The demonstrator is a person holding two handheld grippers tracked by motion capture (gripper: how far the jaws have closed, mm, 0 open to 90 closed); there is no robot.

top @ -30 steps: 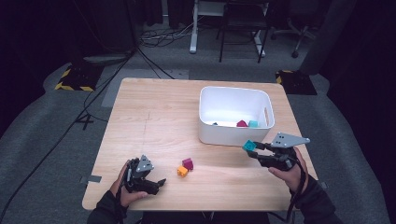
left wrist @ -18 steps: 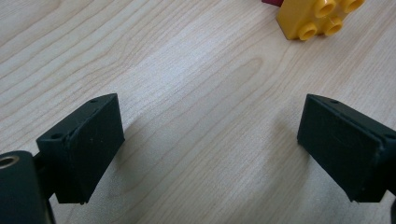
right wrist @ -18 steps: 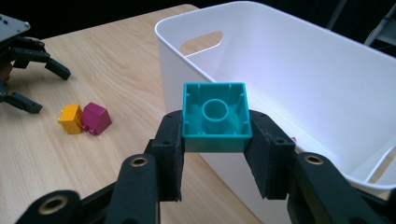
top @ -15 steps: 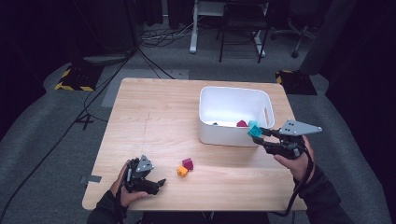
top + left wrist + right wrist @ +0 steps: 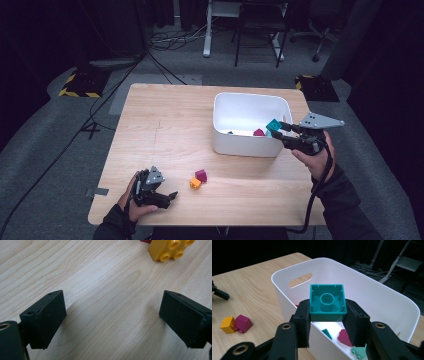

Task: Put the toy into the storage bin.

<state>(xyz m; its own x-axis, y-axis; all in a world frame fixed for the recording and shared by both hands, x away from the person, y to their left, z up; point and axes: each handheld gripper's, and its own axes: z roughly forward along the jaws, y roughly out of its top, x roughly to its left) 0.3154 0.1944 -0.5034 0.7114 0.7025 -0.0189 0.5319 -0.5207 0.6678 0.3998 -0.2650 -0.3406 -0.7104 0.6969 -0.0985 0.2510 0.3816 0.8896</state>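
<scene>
A teal brick [image 5: 327, 302] is clamped between the jaws of my right gripper [image 5: 278, 127], its hollow underside facing the camera. It hangs over the near right rim of the white bin [image 5: 240, 107], also seen as the white bin [image 5: 387, 297] up close. Inside the bin lie a magenta brick [image 5: 344, 337], a teal piece [image 5: 327, 333] and a pale green brick [image 5: 358, 351]. My left gripper [image 5: 167, 197] rests low at the table's near left, jaws wide apart over bare wood. A yellow brick [image 5: 170, 248] lies just beyond it, next to a magenta brick [image 5: 201, 175].
The wooden table [image 5: 165, 130] has open room across its left and far parts. The yellow brick [image 5: 195, 183] and its magenta neighbour sit near the front middle. Cables, chair legs and hazard-striped floor plates lie beyond the far edge.
My right gripper has risen and moved from beside the bin's near right corner to over its rim, carrying the teal brick. The left gripper has stayed put.
</scene>
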